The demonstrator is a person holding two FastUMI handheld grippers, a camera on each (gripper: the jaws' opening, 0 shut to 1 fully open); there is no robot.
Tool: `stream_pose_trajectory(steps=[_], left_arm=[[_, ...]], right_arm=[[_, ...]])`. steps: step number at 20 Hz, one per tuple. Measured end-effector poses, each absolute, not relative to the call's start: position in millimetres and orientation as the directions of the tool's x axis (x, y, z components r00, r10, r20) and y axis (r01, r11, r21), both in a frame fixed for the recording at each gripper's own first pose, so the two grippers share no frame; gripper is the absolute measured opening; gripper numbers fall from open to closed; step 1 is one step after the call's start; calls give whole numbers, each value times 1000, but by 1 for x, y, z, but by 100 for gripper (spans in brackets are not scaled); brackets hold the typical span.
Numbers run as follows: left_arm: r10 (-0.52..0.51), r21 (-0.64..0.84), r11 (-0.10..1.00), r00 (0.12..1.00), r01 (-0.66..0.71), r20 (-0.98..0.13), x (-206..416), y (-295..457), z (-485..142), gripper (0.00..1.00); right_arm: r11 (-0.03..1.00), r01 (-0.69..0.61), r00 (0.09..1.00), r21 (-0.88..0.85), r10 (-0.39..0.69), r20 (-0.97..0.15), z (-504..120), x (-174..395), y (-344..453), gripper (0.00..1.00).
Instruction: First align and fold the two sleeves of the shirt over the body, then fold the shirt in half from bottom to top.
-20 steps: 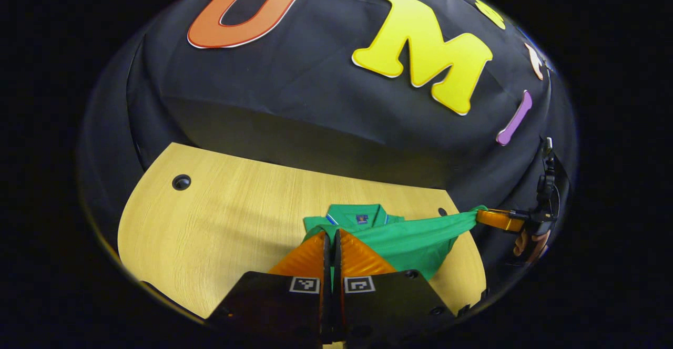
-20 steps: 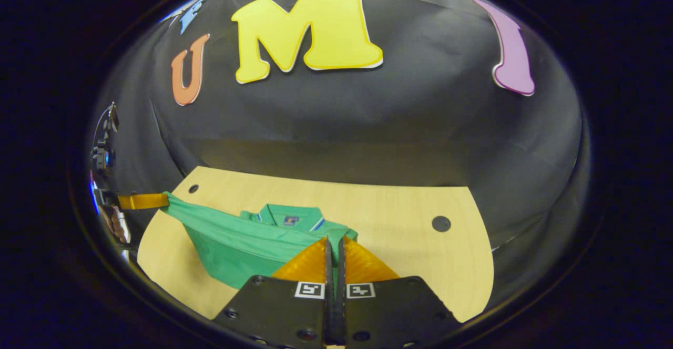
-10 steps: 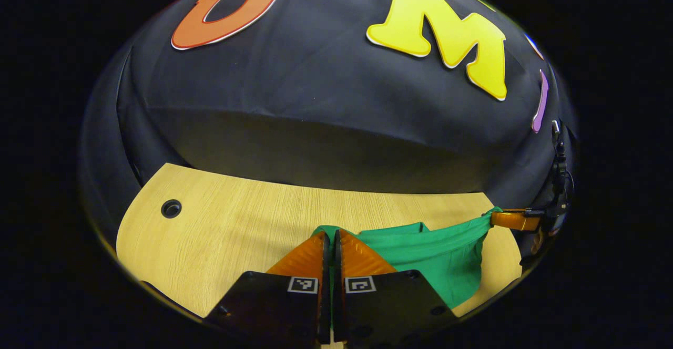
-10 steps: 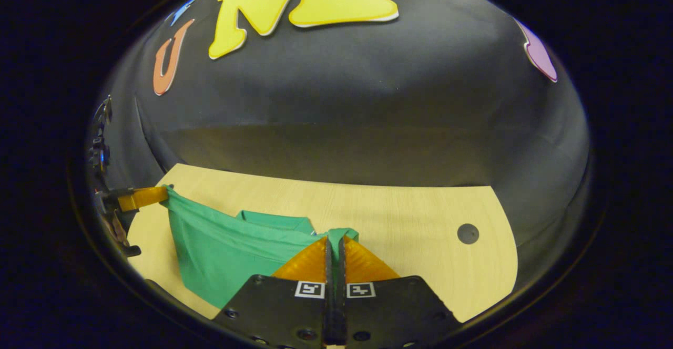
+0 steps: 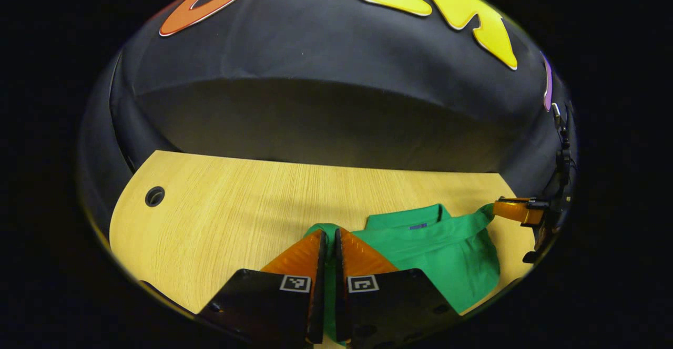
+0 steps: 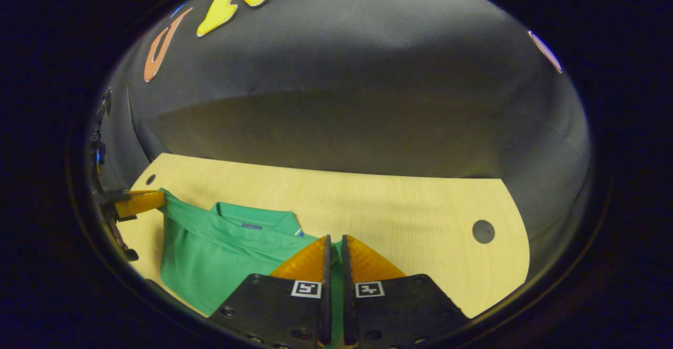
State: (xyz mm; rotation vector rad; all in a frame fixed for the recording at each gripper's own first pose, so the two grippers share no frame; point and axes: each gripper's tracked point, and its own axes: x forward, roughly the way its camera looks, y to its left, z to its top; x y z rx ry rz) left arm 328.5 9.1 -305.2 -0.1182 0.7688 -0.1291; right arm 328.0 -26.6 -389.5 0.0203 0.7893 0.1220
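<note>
This is a recording booth, not a home: black cloth [image 5: 326, 112] hangs as a wall right behind a pale wood-grain office table [image 5: 236, 207], which has round cable holes [image 5: 154, 196] near its far corners. Beyond the table everything is dark.

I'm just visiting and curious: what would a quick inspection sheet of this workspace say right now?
Surface: wooden table, with round holes near two corners.
Job's things: green shirt lying on the table, its collar toward the wall, its hem edge brought up near the collar.
Clutter: nothing seen.
Grippers: left gripper shut on the shirt's edge; right gripper likewise shut on the shirt, at the other corner.
Cables: a thin wire above the right gripper's body at the edge of the left gripper view.
Surroundings: black cloth wall behind the table.
</note>
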Motion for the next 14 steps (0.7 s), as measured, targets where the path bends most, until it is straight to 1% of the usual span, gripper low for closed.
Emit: stream_pose_trajectory(steps=[1, 3, 6, 7, 8, 10, 12, 14], left_arm=[[-155, -148, 986, 702, 72, -695, 326, 12, -307, 12], [-131, -122, 991, 694, 63, -708, 320, 18, -307, 21], [-75, -82, 996, 723, 25, -686, 318, 32, -293, 100], [-69, -82, 996, 736, 19, -674, 317, 33, -284, 100], [-66, -85, 996, 749, 13, -659, 315, 33, -274, 100], [-54, -90, 996, 781, -2, -622, 309, 34, -247, 100], [-25, -94, 995, 822, -35, -568, 303, 39, -210, 100], [-14, -121, 991, 853, -57, -521, 287, 42, -169, 100]], right_arm=[[992, -102, 693, 68, 120, -711, -389, 326, -29, 10], [994, -93, 698, 54, 104, -709, -386, 320, -34, 29], [994, -86, 722, 63, 106, -684, -372, 309, -32, 63], [995, -81, 740, 63, 102, -665, -362, 306, -31, 75], [996, -76, 752, 53, 93, -652, -355, 300, -32, 89], [997, -73, 779, 36, 79, -622, -333, 288, -30, 98], [996, -78, 807, 34, 83, -584, -303, 274, -26, 97], [996, -80, 841, 38, 88, -534, -266, 257, -23, 99]])
